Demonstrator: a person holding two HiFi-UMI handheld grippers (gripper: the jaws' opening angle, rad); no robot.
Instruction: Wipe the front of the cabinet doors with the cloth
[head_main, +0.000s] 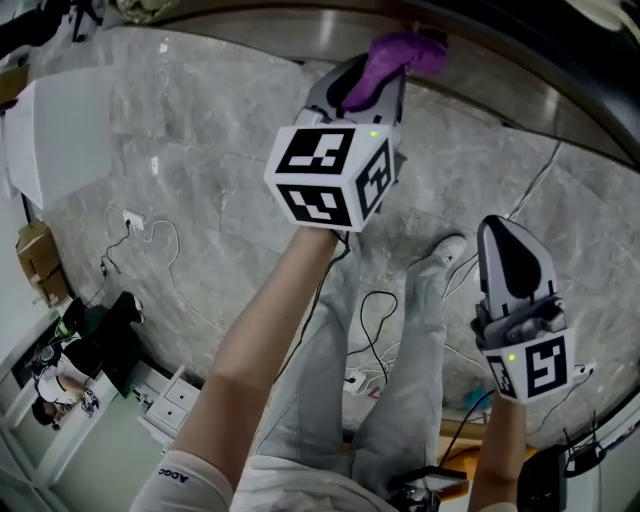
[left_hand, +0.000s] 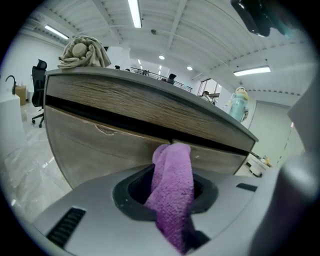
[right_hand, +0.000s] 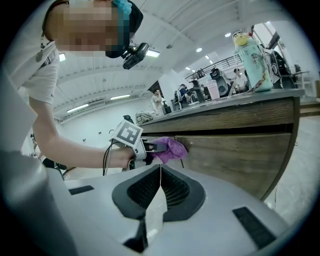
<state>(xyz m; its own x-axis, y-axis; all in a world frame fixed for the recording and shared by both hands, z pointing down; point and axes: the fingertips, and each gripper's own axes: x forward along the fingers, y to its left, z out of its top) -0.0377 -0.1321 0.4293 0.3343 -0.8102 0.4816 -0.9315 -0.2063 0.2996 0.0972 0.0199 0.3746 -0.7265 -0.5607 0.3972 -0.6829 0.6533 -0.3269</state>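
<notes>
A purple cloth (head_main: 400, 52) is clamped in my left gripper (head_main: 372, 85), which is shut on it, and its free end presses against the wooden cabinet doors (left_hand: 115, 142). In the left gripper view the cloth (left_hand: 172, 187) touches the front at the seam between two doors, just under the dark gap below the countertop. My right gripper (head_main: 497, 228) hangs lower and to the right, away from the cabinet, shut with nothing in it. In the right gripper view its jaws meet in a thin line, and beyond them the cloth (right_hand: 170, 148) rests on the door (right_hand: 240, 157).
Cables (head_main: 150, 235) and a power strip (head_main: 358, 380) lie on the marble floor around the person's legs and shoe (head_main: 447, 248). A white drawer unit (head_main: 165, 400) stands at lower left. On the countertop sit a beige bundle (left_hand: 82, 50) and a green bottle (right_hand: 248, 52).
</notes>
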